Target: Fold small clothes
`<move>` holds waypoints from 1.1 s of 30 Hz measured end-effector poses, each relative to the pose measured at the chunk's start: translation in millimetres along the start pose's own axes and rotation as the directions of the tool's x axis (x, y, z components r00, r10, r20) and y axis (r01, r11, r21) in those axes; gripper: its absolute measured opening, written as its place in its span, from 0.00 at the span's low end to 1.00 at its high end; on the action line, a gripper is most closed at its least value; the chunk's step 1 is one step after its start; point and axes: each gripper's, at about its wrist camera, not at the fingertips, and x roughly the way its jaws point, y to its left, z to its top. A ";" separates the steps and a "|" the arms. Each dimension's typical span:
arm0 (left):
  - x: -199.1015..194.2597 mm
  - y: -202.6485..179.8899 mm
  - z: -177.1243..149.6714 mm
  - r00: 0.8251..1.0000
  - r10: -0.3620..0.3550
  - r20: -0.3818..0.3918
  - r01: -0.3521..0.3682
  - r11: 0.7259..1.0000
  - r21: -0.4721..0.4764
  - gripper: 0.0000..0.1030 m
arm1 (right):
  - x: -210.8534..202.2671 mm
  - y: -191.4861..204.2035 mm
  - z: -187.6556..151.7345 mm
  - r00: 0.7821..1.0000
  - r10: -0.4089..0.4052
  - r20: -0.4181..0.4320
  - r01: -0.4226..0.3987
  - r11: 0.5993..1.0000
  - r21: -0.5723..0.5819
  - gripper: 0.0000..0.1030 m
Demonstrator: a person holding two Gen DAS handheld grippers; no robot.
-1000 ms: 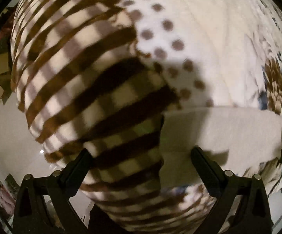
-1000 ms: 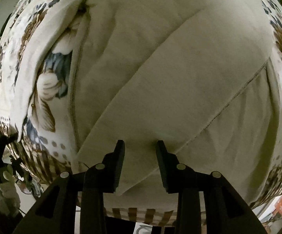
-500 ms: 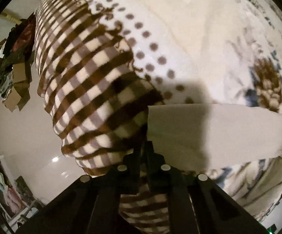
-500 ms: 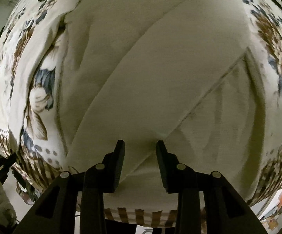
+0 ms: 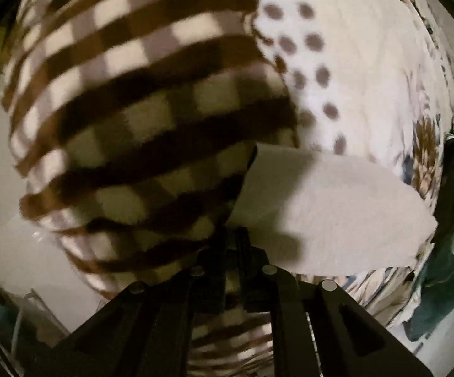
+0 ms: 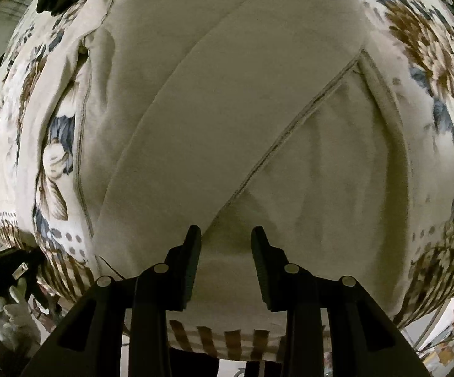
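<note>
At the blanket (image 5: 151, 100) edge, left gripper (image 5: 231, 251) clamped together, right gripper (image 6: 225, 245) narrowly parted over cream garment (image 6: 227, 110).

Cream garment (image 6: 227, 110), folded flap diagonal across it, lying flat on patterned blanket (image 6: 431, 62)

Both cameras ride low behind their fingers, looking forward and down from very close at the patterned blanket (image 5: 368, 72). The left wrist view faces its checked edge and the cream garment's (image 5: 337, 207) end; the right wrist view sits over that same cream garment (image 6: 227, 119), which both views share
</note>
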 end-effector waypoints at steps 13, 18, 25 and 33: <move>-50.5 -2.7 -16.5 0.999 0.052 0.001 -0.052 0.993 0.107 0.07 | -29.7 30.5 46.3 1.000 0.020 -0.004 -0.020 0.988 -0.155 0.34; -84.5 -13.8 -26.0 0.867 0.399 0.299 -0.473 0.847 0.243 0.12 | -52.6 166.8 28.5 0.989 -0.006 0.145 0.104 0.723 -0.683 0.37; -50.5 -14.1 0.5 0.818 0.472 0.329 -0.564 0.770 0.299 0.62 | 18.5 319.4 -72.0 0.865 0.111 0.489 0.498 -0.076 -0.864 0.42; -26.4 6.0 5.6 0.866 0.422 0.270 -0.489 0.827 0.276 1.00 | 116.3 374.7 -104.3 0.766 0.272 0.582 0.641 -0.379 -0.667 0.37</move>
